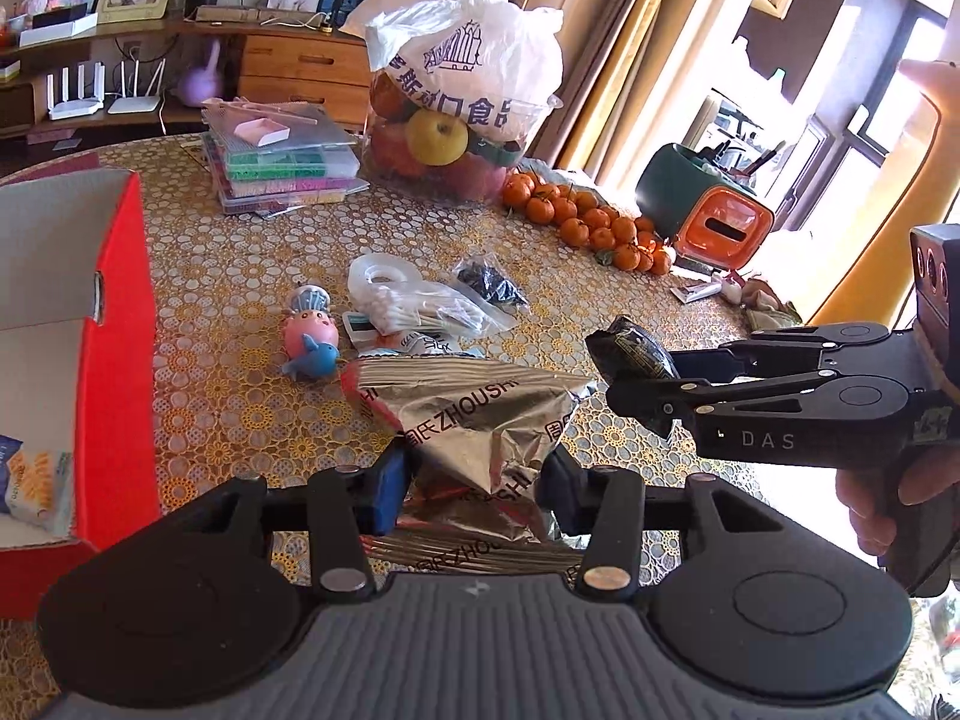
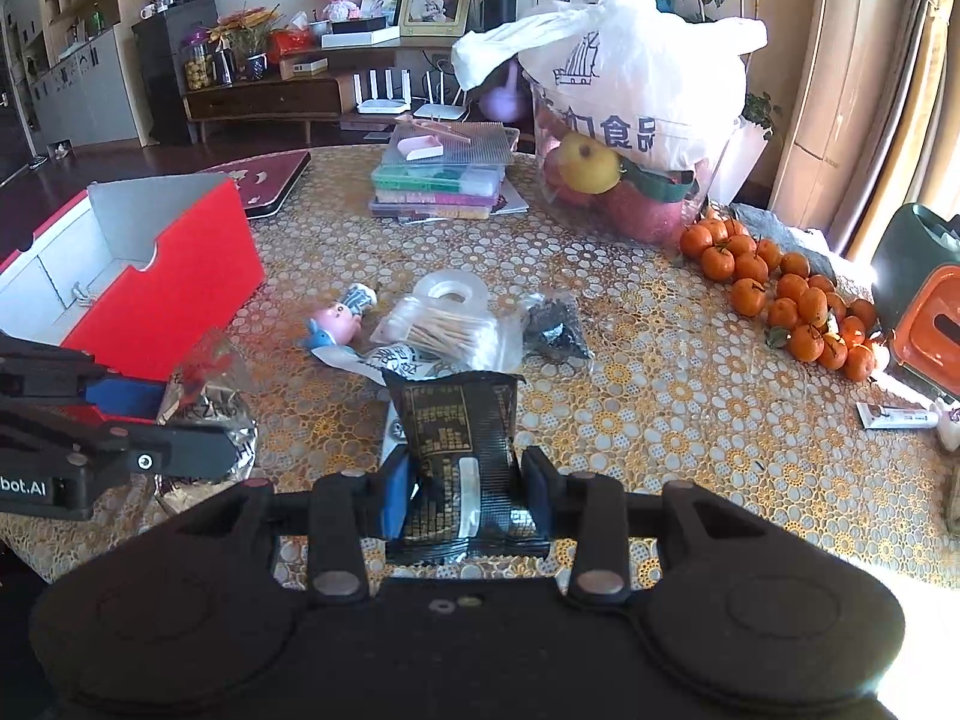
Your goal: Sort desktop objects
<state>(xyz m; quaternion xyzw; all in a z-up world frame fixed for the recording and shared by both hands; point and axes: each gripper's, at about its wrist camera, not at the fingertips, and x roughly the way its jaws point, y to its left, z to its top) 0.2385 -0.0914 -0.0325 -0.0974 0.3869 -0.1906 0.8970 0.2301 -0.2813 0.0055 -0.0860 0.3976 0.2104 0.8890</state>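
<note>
In box (image 1: 120, 324): one packet (image 1: 30, 474). My left tool (image 1: 474, 480) pinches foil bag (image 1: 480, 414); right tool (image 2: 468, 495) pinches black sachet (image 2: 459, 426). Left on bench (image 2: 660, 420): toy (image 2: 339, 321), swabs (image 2: 450, 330), small bags.

Each fisheye camera sits low behind its own tool, close above the tabletop (image 1: 240, 276), facing the far sideboard; both views share the red box (image 2: 174, 276), fruit bag (image 1: 474, 60) and tangerines (image 2: 798, 300).

The bench (image 2: 690, 420), covered by a gold floral cloth, is laid with a red box (image 2: 180, 276), a pig toy (image 2: 339, 318), bagged swabs (image 2: 444, 324), stacked cases (image 2: 444, 180), a fruit tub (image 2: 624, 192), and mandarins (image 2: 786, 294).
</note>
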